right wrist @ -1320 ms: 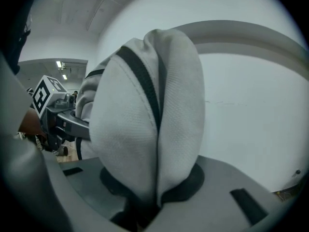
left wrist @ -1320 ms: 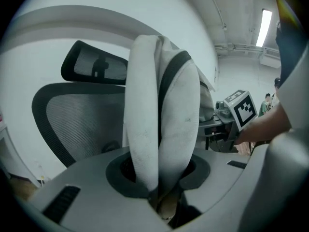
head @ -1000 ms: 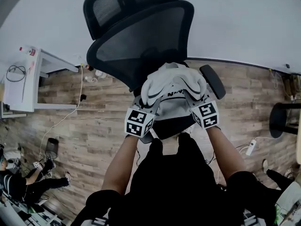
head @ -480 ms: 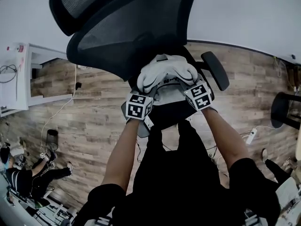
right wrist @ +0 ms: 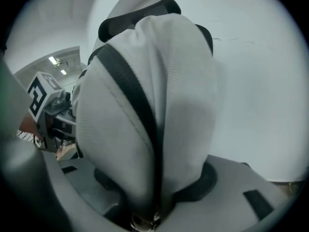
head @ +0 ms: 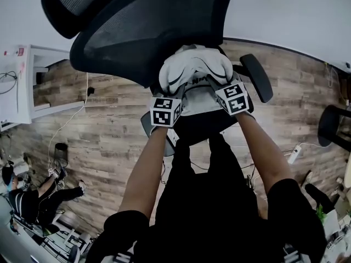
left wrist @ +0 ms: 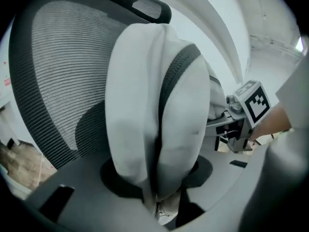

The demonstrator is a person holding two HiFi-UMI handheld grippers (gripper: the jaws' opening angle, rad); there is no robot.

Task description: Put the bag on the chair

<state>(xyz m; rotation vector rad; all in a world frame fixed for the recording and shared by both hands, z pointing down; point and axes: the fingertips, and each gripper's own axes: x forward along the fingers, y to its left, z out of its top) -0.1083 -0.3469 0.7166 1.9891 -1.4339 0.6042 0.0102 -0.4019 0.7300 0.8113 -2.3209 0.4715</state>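
Gripping white bag [head: 194, 70] at both sides: left gripper [left wrist: 155, 185] on its left edge, right gripper [right wrist: 153, 197] on its right. Have just been easing both sets of jaws apart, w/ fabric between them. Partly open now, yet seem to press the cloth in each gripper view, so reads as a loosening hold, not a release.

Placed over seat [head: 204, 127] of chair [head: 137, 32], snug against mesh backrest [left wrist: 53, 71], w/ armrest [head: 256, 84] off to the right. Can't tell whether the bottom actually rests on the seat; hidden under the bag's own bulk & the grippers.

Stands w/ long axis upright, leaning back a little toward the mesh. Lies dead ahead of both jaws, i.e. betw. jaws & backrest, w/ the person's legs on the near side. Equally near for both hands, so no nearer arm to favour.

Prob. next: open fully, then pull straight back toward the body, away from the backrest, along the same line the jaws point. Worth watching for a tip fwd off the seat edge once let go, being tall & soft.
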